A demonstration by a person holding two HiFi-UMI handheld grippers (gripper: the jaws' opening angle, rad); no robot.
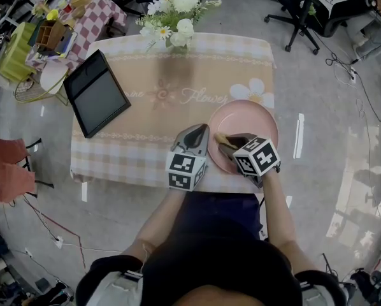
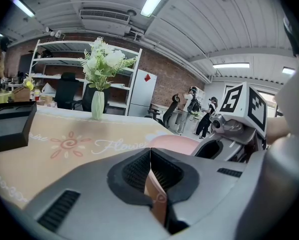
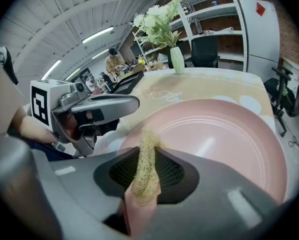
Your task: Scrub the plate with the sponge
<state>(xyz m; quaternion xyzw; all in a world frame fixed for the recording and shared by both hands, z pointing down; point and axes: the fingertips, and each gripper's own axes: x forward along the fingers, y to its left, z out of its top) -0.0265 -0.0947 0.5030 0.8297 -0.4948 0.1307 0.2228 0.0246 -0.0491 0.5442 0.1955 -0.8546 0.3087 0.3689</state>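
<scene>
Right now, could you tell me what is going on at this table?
A person stands at the table with a hand-held gripper in each hand. The right gripper is shut on a sponge, whose scrubby yellow side pokes forward over the near left part of the pink plate. Whether it touches the plate is unclear. The left gripper has its jaws together and sits just left of the plate. The plate lies flat near the table's front right corner.

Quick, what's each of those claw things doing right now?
Left gripper: closed, seemingly empty.
Right gripper: closed on the sponge, over the plate.
</scene>
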